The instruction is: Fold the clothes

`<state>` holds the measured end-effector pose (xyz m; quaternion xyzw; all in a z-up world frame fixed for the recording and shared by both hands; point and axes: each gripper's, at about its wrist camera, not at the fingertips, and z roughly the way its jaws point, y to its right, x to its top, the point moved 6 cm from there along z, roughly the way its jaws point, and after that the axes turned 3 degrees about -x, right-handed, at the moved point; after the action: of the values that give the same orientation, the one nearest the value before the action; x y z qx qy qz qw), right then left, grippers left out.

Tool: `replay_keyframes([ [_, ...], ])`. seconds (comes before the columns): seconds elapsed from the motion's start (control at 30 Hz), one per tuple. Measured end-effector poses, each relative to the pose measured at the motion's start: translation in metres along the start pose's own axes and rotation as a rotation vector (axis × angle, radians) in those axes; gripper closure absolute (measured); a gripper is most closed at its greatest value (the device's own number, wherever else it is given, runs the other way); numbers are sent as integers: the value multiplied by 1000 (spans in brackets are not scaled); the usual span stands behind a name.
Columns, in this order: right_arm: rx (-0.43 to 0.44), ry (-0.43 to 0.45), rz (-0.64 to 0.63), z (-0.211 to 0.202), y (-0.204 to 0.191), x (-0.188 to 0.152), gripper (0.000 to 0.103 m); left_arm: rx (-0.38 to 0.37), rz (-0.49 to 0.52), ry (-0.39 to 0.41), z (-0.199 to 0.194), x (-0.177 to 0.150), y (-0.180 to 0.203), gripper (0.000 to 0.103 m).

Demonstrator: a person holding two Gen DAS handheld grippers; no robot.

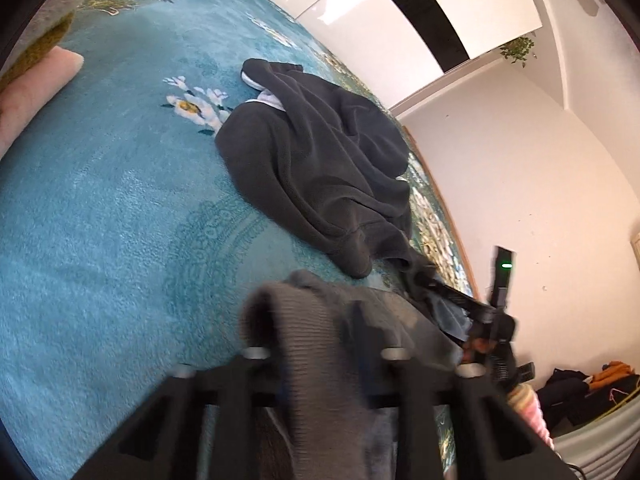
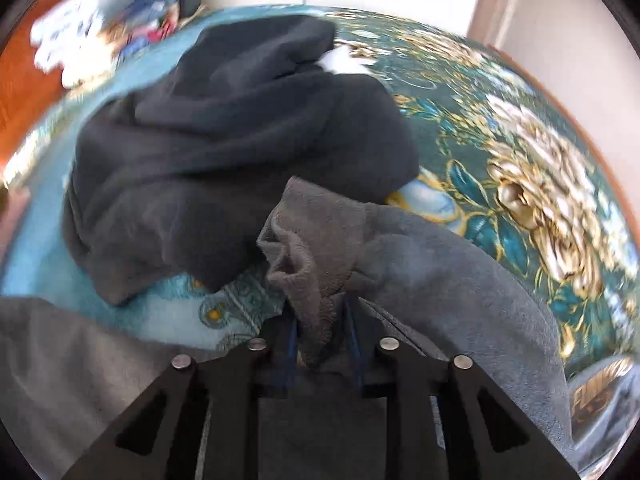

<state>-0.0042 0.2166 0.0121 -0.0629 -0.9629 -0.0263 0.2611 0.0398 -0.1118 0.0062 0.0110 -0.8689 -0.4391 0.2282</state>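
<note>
Left wrist view, rug: a teal carpet (image 1: 100, 208) with pale flower motifs covers the floor up to a white wall (image 1: 528, 152); its border carries large gold and cream blossoms (image 2: 532, 184)
Dark garment: a crumpled black fleece piece (image 1: 316, 160) lies on the rug ahead of both tools, with a bit of white fabric (image 1: 270, 100) showing at its far end; it is held by neither tool
Grey garment: a grey piece (image 2: 440, 264) stretches between the two tools, raised off the rug near the dark one
Left gripper (image 1: 320, 344): jaws clamped on a ribbed grey edge of the grey garment, which drapes over them
Right gripper (image 2: 320, 320): jaws closed on a bunched fold of the same grey cloth
Side items: pink cushion (image 1: 36, 88) at the rug's left edge; clothes heap (image 1: 580, 392) by the wall
</note>
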Motion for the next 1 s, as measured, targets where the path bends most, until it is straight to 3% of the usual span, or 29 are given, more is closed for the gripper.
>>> replay_keyframes([
  [0.1, 63, 58, 109, -33, 37, 17, 86, 17, 36, 40, -1, 13, 7, 98],
  [0.2, 86, 182, 230, -88, 91, 44, 86, 13, 104, 121, -15, 35, 27, 98],
  [0.3, 68, 346, 343, -152, 149, 65, 87, -2, 153, 228, -37, 62, 46, 98],
  [0.4, -5, 482, 430, -200, 213, 78, 87, 24, 187, 334, -58, 92, 54, 98],
  [0.47, -40, 501, 482, -200, 247, 76, 87, 75, 201, 373, -61, 109, 54, 98],
  [0.6, -103, 516, 587, -190, 311, 68, 87, 202, 190, 366, -35, 139, 32, 98],
  [0.8, -102, 292, 740, -52, 359, 13, 87, 330, 91, 231, 36, 153, -21, 98],
  [0.87, -87, 247, 791, -25, 368, -9, 87, 356, 86, 211, 45, 152, -27, 98],
  [1.0, -57, 255, 776, -43, 361, -26, 85, 342, 85, 186, 41, 147, -22, 96],
])
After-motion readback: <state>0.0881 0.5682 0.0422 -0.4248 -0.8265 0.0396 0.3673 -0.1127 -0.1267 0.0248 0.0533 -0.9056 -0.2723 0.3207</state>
